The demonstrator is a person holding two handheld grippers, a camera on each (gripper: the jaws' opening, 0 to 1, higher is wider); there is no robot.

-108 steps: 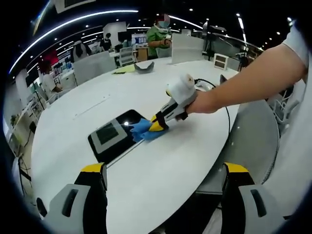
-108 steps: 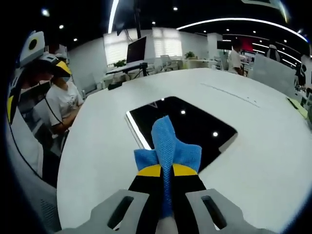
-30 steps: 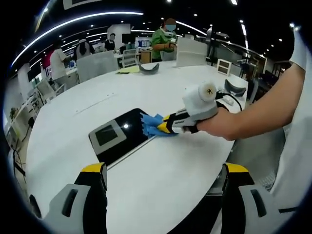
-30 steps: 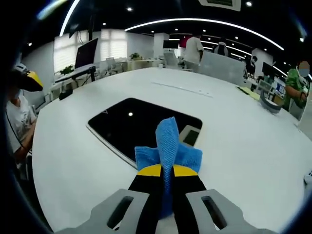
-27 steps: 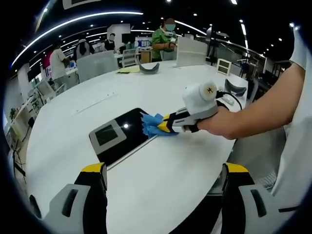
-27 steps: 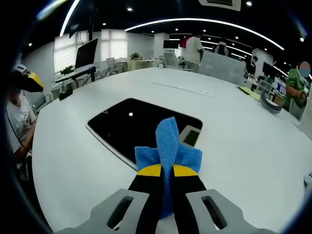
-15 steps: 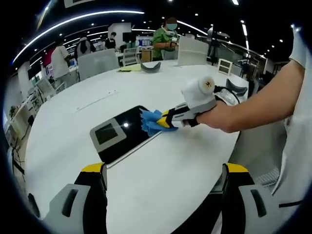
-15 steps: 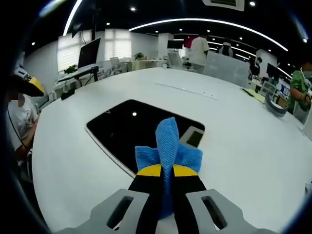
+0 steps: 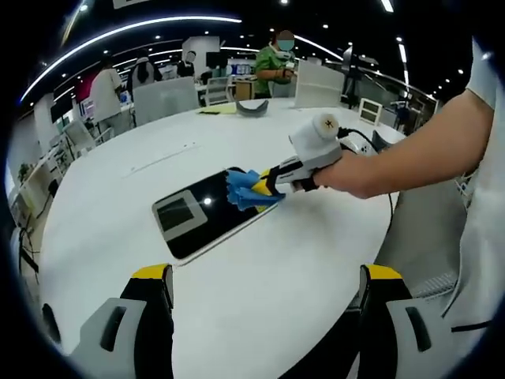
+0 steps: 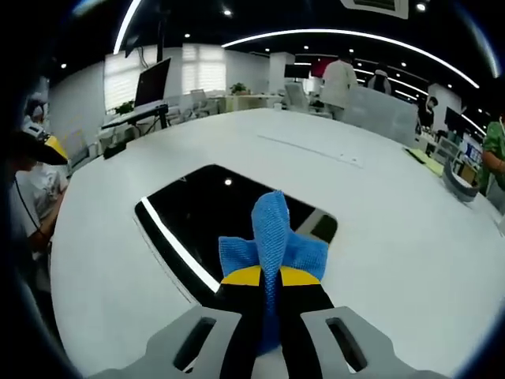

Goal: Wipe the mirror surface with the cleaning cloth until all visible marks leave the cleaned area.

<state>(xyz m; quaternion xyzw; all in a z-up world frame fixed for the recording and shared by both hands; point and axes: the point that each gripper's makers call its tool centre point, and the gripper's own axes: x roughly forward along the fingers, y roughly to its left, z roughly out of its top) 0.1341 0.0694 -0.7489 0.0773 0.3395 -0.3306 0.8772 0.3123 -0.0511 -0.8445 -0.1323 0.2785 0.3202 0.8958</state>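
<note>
- Left gripper [image 9: 267, 296] hangs over the near edge of the white round table [image 9: 118, 197] in the left gripper view, its 2 yellow-tipped jaws spread wide with nothing between them.
- Ahead of it, the mirror [image 9: 207, 210] lies flat on the table, a dark rectangular slab with a pale edge and a grey square reflected near its left end.
- On the mirror's right end sits the blue cleaning cloth [image 9: 246, 189], pinched in the right gripper [image 9: 266, 185], which a hand [image 9: 351, 174] on a bare forearm holds in from the right.
- At the table's far side lie a yellow sheet [image 9: 218, 110] and a dark curved object [image 9: 252, 107], with a person in a green top [image 9: 278, 65] standing behind them.
- From the right gripper view, the right gripper [image 10: 271, 278] has its jaws pressed together on the cloth [image 10: 272, 231], whose blue fold rises between the 2 yellow tips.
- That cloth overlaps the mirror [image 10: 207, 212], which shows black with a bright strip along its left edge and 1 ceiling light reflected.
</note>
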